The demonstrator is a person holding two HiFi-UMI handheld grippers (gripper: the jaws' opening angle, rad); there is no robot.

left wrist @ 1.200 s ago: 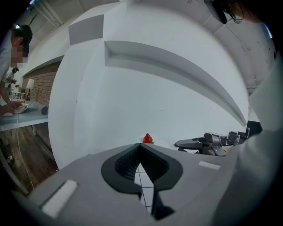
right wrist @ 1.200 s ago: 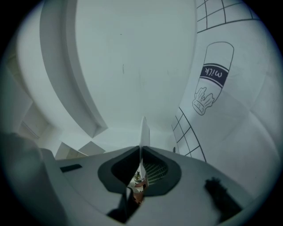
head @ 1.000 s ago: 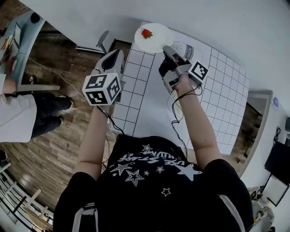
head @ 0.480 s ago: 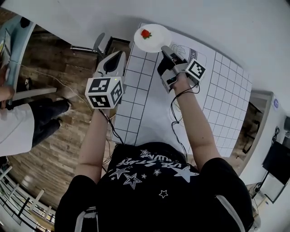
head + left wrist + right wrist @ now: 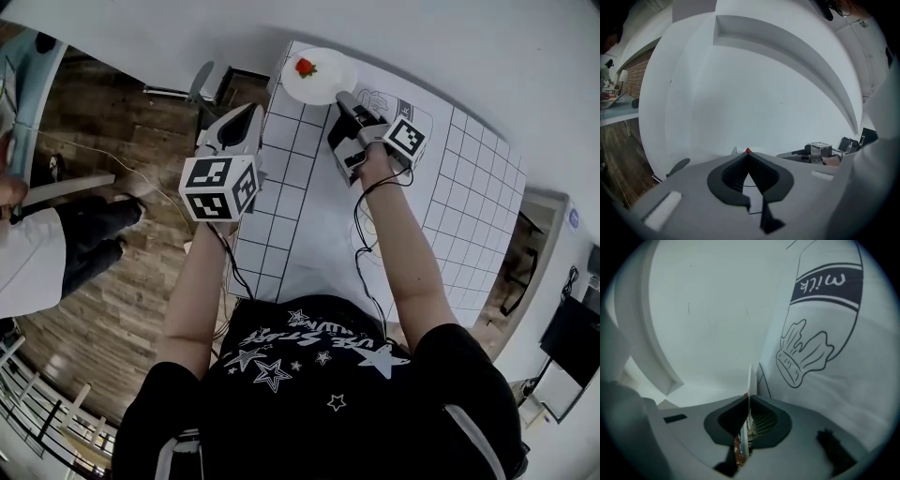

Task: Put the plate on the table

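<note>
Moved: your right gripper [image 5: 345, 101] has come closer to the table [image 5: 469, 187], and the milk drawing [image 5: 820, 282] now fills more of its view. In the left gripper view the strawberry [image 5: 748, 150] has sunk to a red tip.
Plate: the plate [image 5: 323, 84] is at upper middle of the head view, at the table's far corner, strawberry on it. Touching down or not, can't tell.
Right gripper: clamped on the plate's near rim, edge-on between the jaws.
Left gripper: your left gripper [image 5: 246, 117] is left of the plate, jaws together, nothing in them.
</note>
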